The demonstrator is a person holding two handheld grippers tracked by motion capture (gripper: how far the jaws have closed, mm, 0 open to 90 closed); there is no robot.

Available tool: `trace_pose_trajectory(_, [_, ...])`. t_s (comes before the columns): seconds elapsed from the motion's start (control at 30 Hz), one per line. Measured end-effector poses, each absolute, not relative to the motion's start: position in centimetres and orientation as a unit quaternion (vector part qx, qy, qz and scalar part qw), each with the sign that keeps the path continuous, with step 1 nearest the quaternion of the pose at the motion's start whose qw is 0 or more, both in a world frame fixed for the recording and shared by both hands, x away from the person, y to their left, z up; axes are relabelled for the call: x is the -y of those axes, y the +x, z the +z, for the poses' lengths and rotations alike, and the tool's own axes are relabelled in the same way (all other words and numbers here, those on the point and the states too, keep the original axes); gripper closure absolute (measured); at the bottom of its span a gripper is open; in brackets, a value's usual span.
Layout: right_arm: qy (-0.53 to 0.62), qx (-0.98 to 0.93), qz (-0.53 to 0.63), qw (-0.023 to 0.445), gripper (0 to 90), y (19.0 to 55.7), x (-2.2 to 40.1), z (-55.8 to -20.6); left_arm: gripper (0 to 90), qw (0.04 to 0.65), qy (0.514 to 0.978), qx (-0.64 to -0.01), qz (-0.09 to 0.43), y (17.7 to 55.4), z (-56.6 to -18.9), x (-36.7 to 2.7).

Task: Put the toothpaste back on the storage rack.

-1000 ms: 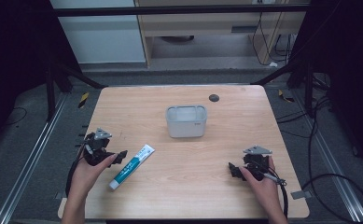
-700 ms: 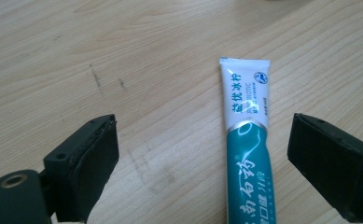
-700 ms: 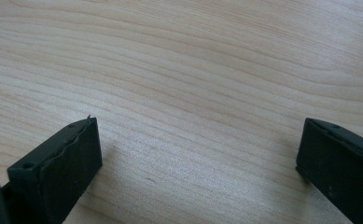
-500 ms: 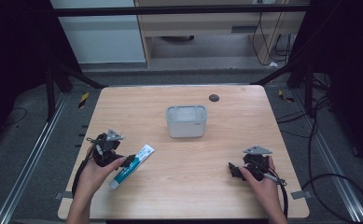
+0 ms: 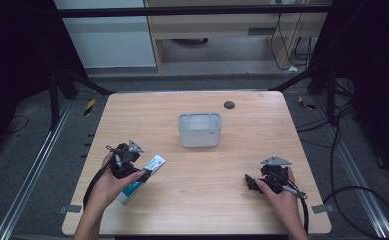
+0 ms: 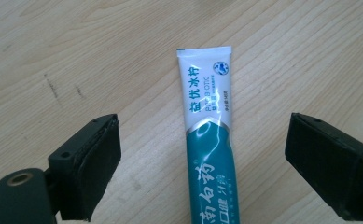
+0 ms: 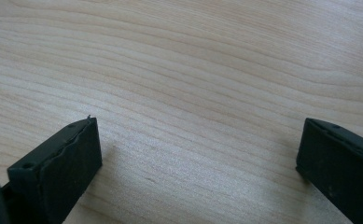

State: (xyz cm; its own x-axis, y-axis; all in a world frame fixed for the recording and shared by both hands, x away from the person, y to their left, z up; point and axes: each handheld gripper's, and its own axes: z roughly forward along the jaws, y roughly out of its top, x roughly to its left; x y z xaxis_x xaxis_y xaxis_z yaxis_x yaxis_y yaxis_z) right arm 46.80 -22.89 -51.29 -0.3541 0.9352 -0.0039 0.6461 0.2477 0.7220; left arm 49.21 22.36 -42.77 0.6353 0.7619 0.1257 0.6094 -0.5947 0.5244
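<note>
Toothpaste tube [image 6: 210,154] flat on desk [image 5: 197,200], between spread fingers [image 6: 90,163] of left gripper [image 5: 143,175]. Right gripper [image 5: 249,181] fingers spread over bare desk. Grey bin [image 5: 199,130] mid-desk, contents unclear.

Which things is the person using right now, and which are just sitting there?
In use: toothpaste tube, straddled by the open left gripper.

Just there: white tub, small dark disc, idle open right gripper, wooden table.

tool [image 6: 202,163]: jaws wide apart | tube [image 6: 209,140]: flat on tabletop [image 6: 76,56], between jaws, untouched
</note>
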Motion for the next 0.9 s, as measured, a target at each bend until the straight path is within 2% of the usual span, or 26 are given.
trace_pose_trajectory(0.33, [0.517, -0.76, 0.324, 0.222, 0.3, 46.9, 23.0, -51.3, 13.8, 0.212, 0.878, -0.407, 0.136, 50.3, -42.5, -22.1])
trace_pose_trajectory(0.47, [0.518, -0.76, 0.325, 0.22, 0.3, 46.9, 23.0, -51.3, 14.9, 0.183, 0.885, -0.408, 0.132, 50.7, -42.2, -22.1])
trace_pose_trajectory(0.9, [0.518, -0.76, 0.325, 0.219, 0.3, 46.9, 23.0, -51.3, 27.1, 0.155, 0.897, -0.401, 0.101, 51.9, -43.1, -21.5])
